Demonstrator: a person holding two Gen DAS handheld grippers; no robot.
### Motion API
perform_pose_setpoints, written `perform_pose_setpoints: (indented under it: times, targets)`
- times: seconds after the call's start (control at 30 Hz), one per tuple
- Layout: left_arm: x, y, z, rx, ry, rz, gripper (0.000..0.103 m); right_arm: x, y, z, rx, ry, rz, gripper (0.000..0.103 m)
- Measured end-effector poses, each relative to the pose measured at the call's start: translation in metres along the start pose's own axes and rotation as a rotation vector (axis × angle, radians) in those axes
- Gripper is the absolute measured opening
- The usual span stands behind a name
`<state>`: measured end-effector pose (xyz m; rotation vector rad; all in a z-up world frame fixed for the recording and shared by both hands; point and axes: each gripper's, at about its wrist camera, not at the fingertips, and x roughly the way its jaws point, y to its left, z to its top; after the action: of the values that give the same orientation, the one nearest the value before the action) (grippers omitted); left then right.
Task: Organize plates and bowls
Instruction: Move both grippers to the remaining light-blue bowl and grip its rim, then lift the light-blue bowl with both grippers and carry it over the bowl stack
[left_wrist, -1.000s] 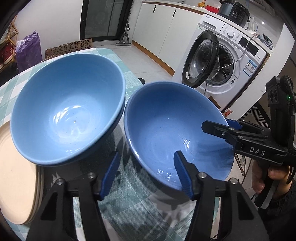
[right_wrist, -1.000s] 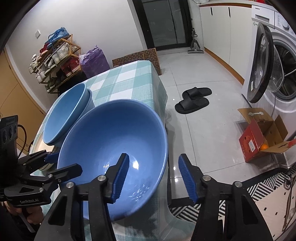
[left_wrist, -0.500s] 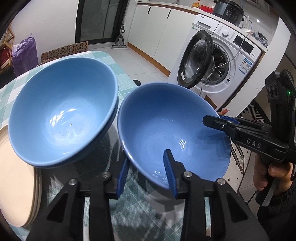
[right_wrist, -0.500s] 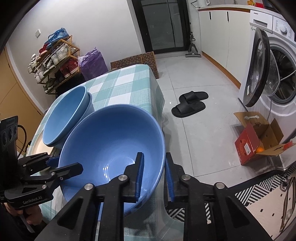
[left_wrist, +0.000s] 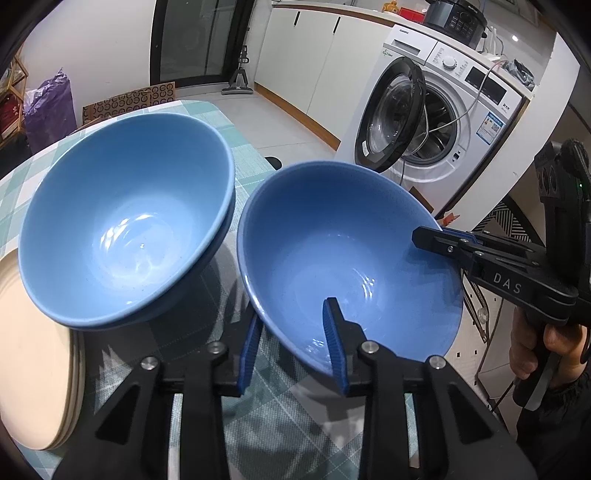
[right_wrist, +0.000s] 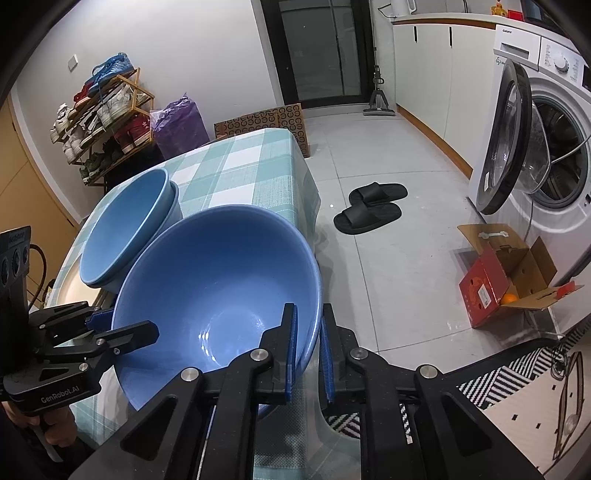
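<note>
Two glossy blue bowls on a teal-and-white checked tablecloth (right_wrist: 255, 162), woven in texture. Near bowl (left_wrist: 351, 258) deep and round, tilted at the table's edge, pinched on opposite sides of its rim: left gripper (left_wrist: 291, 343) closed on the near wall with ribbed blue pads inside and outside, right gripper (right_wrist: 307, 354) clamped likewise on the far-right rim. Printed in white on the black tool bodies: "DAS" on the right one, "GenRobot.AI" on the left. Beside it, not quite touching, stacked bowls (left_wrist: 125, 229) of the same blue, nested and leaning. Further left, beige plates (left_wrist: 33, 373) piled flat. Beyond, a pale tiled floor, a white front-loading washing machine (right_wrist: 546, 147) lettered "Galanz" with door swung open, black slippers (right_wrist: 371, 210), a red cardboard box (right_wrist: 491, 288), a wooden shoe rack (right_wrist: 103, 122).
</note>
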<state>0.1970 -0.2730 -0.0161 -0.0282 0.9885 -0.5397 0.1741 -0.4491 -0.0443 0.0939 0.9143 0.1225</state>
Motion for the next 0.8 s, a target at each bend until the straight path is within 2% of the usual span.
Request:
perform_pose_setpoints:
  times: [0.33,0.8]
  targets:
    - [0.001,-0.013,0.002,0.037,0.004,-0.001,0.032,-0.011,-0.007,-0.001,0.009,-0.021,-0.023,0.012]
    - [-0.018,-0.029,0.016,0.076,-0.043,-0.027,0.032,-0.049,-0.007,0.005,0.012,-0.079,-0.070,0.012]
